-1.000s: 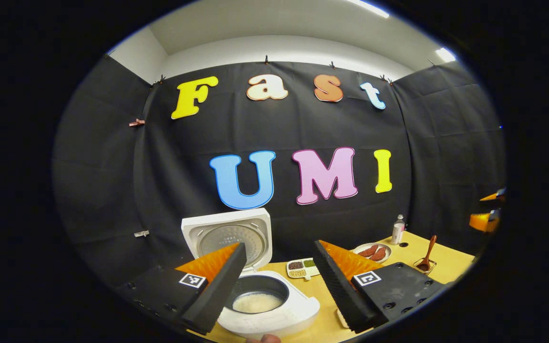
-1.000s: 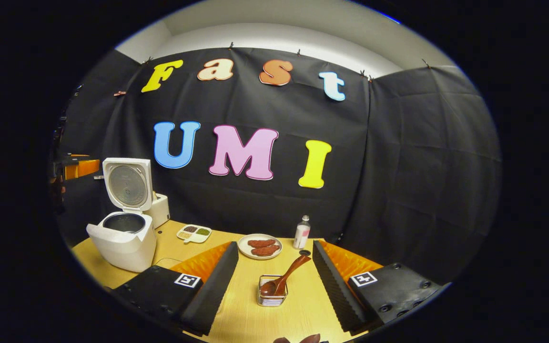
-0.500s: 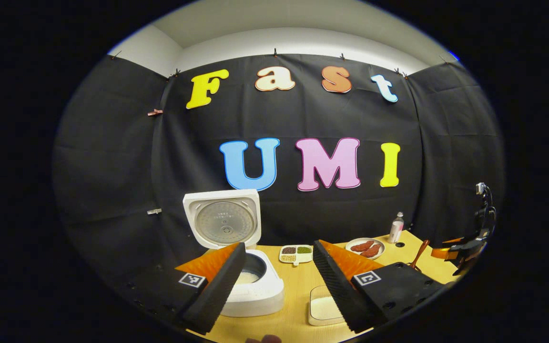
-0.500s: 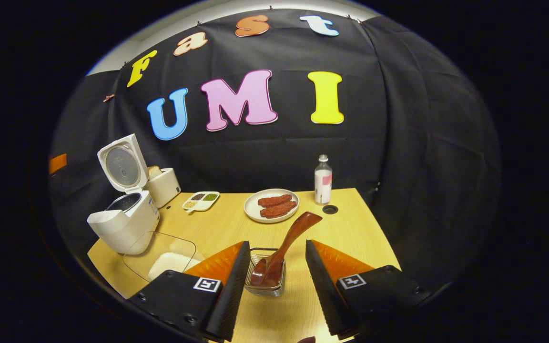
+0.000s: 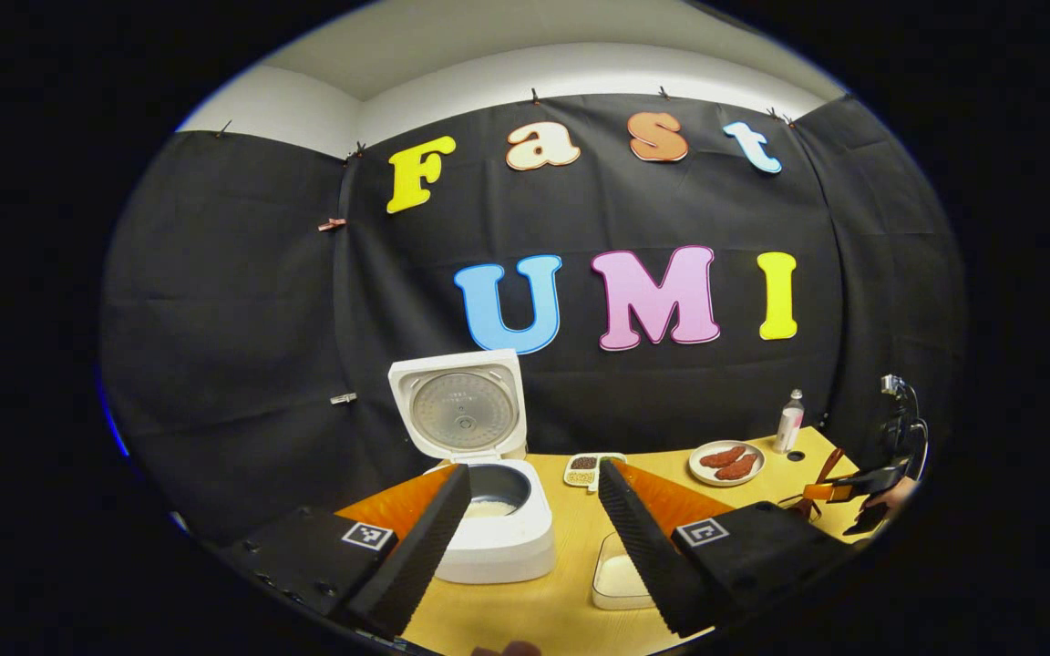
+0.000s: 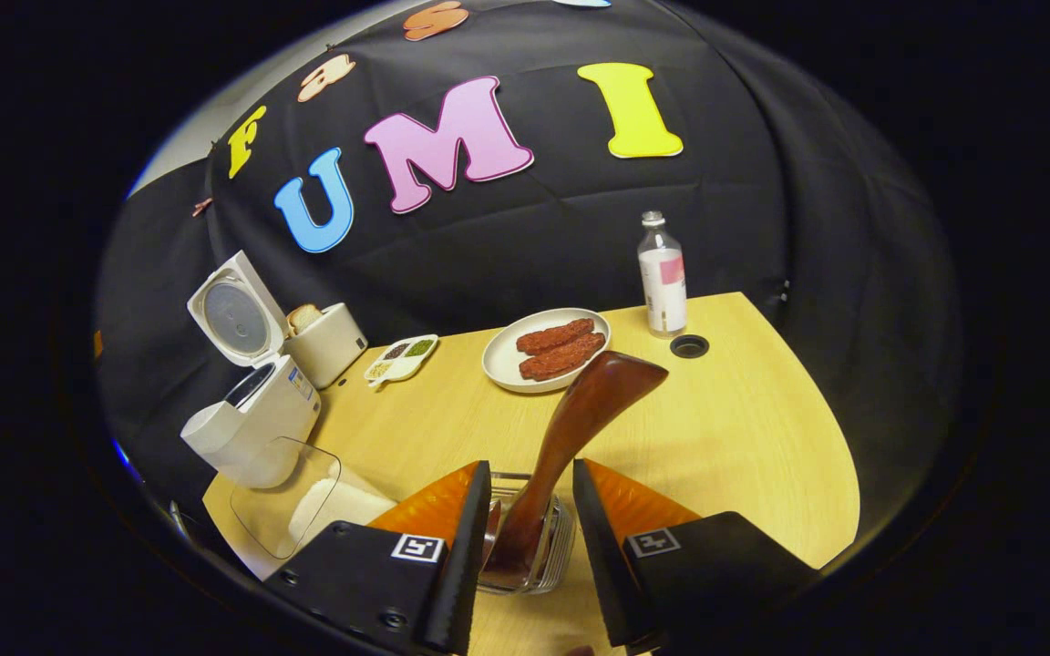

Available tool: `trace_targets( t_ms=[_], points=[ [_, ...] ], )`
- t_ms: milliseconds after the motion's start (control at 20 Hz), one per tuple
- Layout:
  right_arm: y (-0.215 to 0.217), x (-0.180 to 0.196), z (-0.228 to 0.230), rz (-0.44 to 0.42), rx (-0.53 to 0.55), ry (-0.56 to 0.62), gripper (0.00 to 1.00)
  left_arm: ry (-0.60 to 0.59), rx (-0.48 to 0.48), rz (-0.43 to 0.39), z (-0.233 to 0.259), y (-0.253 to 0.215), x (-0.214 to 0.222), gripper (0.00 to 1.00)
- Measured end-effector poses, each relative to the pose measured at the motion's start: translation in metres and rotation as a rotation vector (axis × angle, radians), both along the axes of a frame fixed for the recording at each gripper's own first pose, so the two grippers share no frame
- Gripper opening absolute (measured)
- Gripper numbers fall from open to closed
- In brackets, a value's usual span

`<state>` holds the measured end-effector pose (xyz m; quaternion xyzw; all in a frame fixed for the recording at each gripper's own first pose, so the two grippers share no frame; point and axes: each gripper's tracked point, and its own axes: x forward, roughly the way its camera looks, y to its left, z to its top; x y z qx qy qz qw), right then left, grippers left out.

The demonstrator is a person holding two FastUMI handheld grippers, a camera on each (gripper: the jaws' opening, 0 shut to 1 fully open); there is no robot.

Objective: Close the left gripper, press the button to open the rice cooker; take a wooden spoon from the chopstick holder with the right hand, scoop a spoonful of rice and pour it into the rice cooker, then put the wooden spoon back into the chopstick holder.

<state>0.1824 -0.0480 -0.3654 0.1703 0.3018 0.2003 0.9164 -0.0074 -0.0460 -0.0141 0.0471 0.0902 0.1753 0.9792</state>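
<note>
The right gripper (image 6: 530,538) straddles the wooden spoon (image 6: 571,428) standing in the chopstick holder (image 6: 550,547), fingers narrowed with slim gaps either side. Well left of the holder, past open bench (image 6: 744,428), the rice cooker (image 5: 488,510) stands lid up; the left gripper (image 5: 530,538) hangs before it, fingers wide.

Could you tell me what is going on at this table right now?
A person works with a hand-held gripper in each hand. The rice cooker stands with its lid up and rice inside. The right hand-held gripper straddles the wooden spoon, which stands in the chopstick holder; its fingers are not yet pressed on it. The left hand-held gripper hangs open before the cooker.
</note>
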Motion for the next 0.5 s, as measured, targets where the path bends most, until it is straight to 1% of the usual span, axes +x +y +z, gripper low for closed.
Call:
trace_targets(
  t_ms=[50, 100, 150, 200, 250, 300, 350, 400, 450, 500],
  points=[
    [-0.001, 0.007, 0.002, 0.007, -0.005, -0.024, 0.54, 0.006, -0.002, 0.010, -0.002, -0.003, -0.003, 0.97],
    [0.001, 0.007, 0.000, 0.023, 0.011, -0.033, 0.37, 0.010, -0.002, 0.022, -0.001, -0.004, -0.007, 0.97],
    [0.009, 0.006, -0.003, 0.039, 0.035, -0.023, 0.30, 0.010, -0.003, 0.032, -0.001, -0.005, -0.010, 0.97],
    [0.012, 0.002, -0.005, 0.055, 0.044, -0.013, 0.29, 0.012, -0.003, 0.041, 0.000, -0.005, -0.013, 0.97],
    [0.010, 0.005, -0.002, 0.059, 0.048, -0.029, 0.30, 0.015, -0.004, 0.050, -0.002, -0.004, -0.016, 0.97],
    [0.008, 0.003, -0.003, 0.065, 0.049, -0.021, 0.20, 0.022, -0.004, 0.057, -0.002, -0.005, -0.019, 0.97],
    [0.005, 0.002, -0.004, 0.058, 0.041, -0.018, 0.29, 0.028, -0.001, 0.064, -0.004, -0.005, -0.022, 0.97],
    [-0.006, -0.006, 0.007, 0.059, 0.059, -0.008, 0.29, 0.030, 0.003, 0.068, -0.003, -0.004, -0.025, 0.97],
    [0.005, -0.001, 0.001, 0.055, 0.080, -0.001, 0.24, 0.029, 0.009, 0.070, -0.001, -0.004, -0.028, 0.97],
    [0.004, -0.008, 0.008, 0.061, 0.092, -0.003, 0.23, 0.028, 0.015, 0.069, 0.001, -0.003, -0.030, 0.97]
  ],
)
